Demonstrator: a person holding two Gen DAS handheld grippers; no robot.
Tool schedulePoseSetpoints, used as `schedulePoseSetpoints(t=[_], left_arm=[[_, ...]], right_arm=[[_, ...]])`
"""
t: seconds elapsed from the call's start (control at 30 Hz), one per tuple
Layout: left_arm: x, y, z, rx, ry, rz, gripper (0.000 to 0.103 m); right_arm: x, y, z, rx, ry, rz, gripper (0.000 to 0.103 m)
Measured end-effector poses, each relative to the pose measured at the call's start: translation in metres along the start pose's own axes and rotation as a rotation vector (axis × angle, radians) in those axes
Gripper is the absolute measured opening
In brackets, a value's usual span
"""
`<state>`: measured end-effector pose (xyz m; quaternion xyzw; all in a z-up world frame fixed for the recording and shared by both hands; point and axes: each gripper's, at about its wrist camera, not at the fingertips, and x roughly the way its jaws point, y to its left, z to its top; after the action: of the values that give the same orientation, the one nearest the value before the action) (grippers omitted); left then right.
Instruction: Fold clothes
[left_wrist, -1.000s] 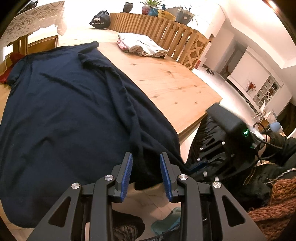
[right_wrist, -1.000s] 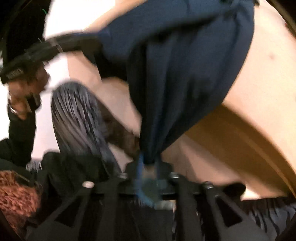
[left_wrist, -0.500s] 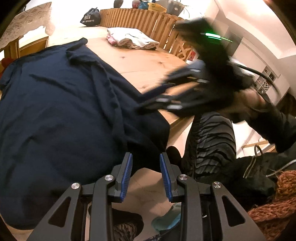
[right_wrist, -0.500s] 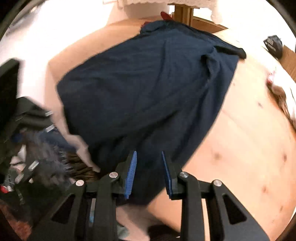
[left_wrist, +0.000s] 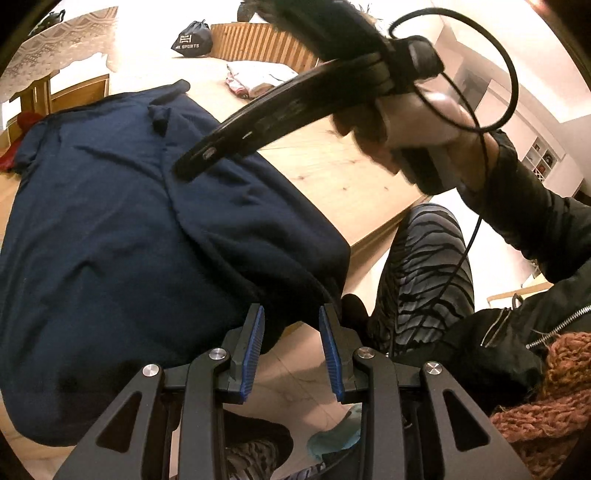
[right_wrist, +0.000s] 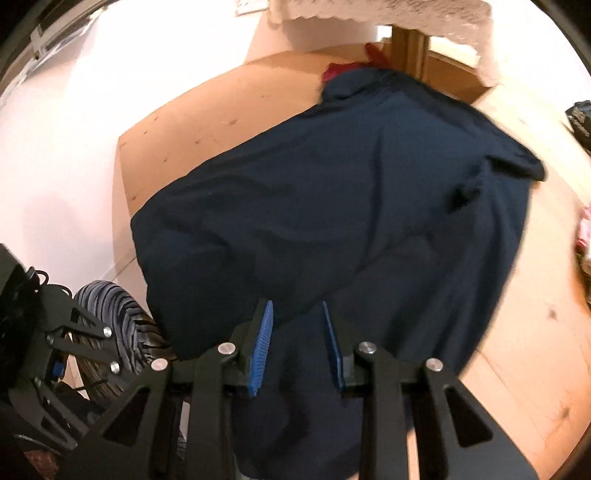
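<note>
Navy shirt (left_wrist: 122, 229) spread flat on the surface (left_wrist: 332, 170), hem draped over the near edge; left claw (left_wrist: 290, 350) and right claw (right_wrist: 297, 341) both apart, empty; best pinching hem corners evenly.

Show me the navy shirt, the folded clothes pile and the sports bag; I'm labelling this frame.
navy shirt (left_wrist: 110, 221): left wrist view, middle of its body.
folded clothes pile (left_wrist: 258, 77): left wrist view, top white layer.
sports bag (left_wrist: 192, 37): left wrist view, printed front.
</note>
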<state>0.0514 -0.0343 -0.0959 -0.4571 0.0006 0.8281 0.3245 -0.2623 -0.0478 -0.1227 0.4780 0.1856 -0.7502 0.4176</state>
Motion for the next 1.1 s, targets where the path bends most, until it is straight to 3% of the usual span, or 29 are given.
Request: schedulePoseSetpoints(t=[0.1, 0.3, 0.6, 0.7, 0.97, 1.03, 1.1], left_arm=[[0.004, 0.005, -0.006, -0.024, 0.008, -0.004, 0.031], [0.016, 0.004, -0.028, -0.052, 0.041, -0.003, 0.031], [0.046, 0.011, -0.032, -0.108, 0.088, 0.065, 0.034], [0.053, 0.014, -0.031, -0.143, 0.080, 0.043, 0.040], [0.066, 0.017, -0.027, -0.212, 0.047, -0.022, 0.040], [0.065, 0.016, -0.026, -0.215, 0.030, -0.023, 0.032], [0.063, 0.015, -0.025, -0.219, 0.014, -0.025, 0.005]], right_arm=[[-0.008, -0.010, -0.021, 0.041, 0.024, 0.009, 0.028], [0.016, 0.010, -0.056, 0.009, 0.118, 0.024, 0.028], [0.019, 0.004, -0.062, 0.005, 0.113, -0.015, 0.028], [0.016, -0.002, -0.068, 0.009, 0.118, -0.017, 0.028], [0.010, -0.006, -0.077, 0.005, 0.104, -0.010, 0.030], [0.010, -0.006, -0.079, 0.004, 0.100, -0.008, 0.030], [0.010, -0.006, -0.080, 0.006, 0.096, -0.004, 0.032]])
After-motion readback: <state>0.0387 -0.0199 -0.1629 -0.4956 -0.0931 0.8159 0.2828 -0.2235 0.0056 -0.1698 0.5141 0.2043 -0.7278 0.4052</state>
